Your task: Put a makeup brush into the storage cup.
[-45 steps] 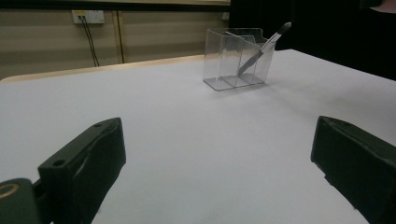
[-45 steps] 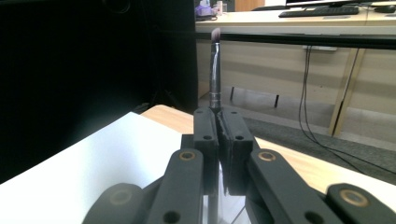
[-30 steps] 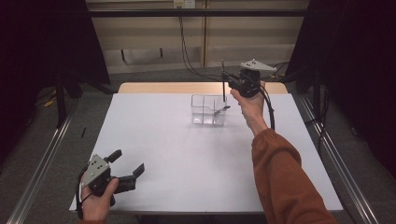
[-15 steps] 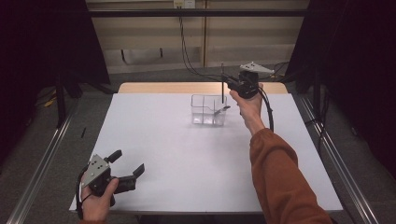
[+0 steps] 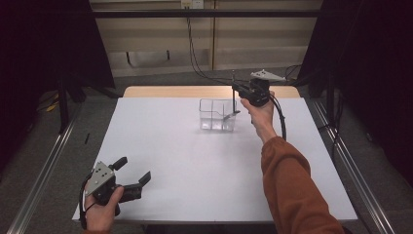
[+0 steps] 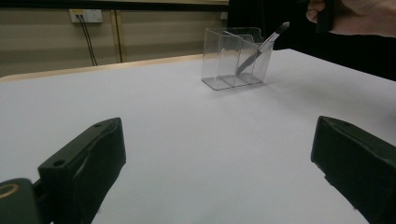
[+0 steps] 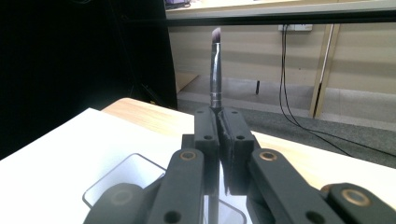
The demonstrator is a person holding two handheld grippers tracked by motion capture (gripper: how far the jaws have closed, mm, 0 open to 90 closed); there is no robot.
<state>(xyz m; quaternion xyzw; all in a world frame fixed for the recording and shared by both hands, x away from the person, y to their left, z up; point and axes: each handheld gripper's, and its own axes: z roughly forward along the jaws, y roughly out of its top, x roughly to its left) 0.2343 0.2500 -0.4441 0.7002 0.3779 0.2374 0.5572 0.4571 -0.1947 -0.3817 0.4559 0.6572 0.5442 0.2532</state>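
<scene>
High view: right tool (image 5: 237, 90) poised at about one o'clock on the white surface (image 5: 195, 161), just above the right end of the clear organizer (image 5: 217, 115), clenched on a makeup brush (image 5: 233, 92) held upright, handle down, likely so as to drop straight into a compartment; a second utensil (image 5: 229, 116) already leaning inside the organizer, tip out over the right rim. Left tool (image 5: 132, 179) parked at seven o'clock near the front edge, well apart from the organizer, released and holding nothing, probably kept clear of the working arm. Left gripper view: own black jaws spread wide over bare surface, organizer (image 6: 236, 57) off at one o'clock, leaning utensil (image 6: 261, 47) inside, a hand (image 6: 355, 16) above it. Right gripper view: jaws pressed together on the brush (image 7: 215, 70), bristles upward at twelve o'clock, organizer rim (image 7: 100, 184) just below, so insertion appears not yet done.
</scene>
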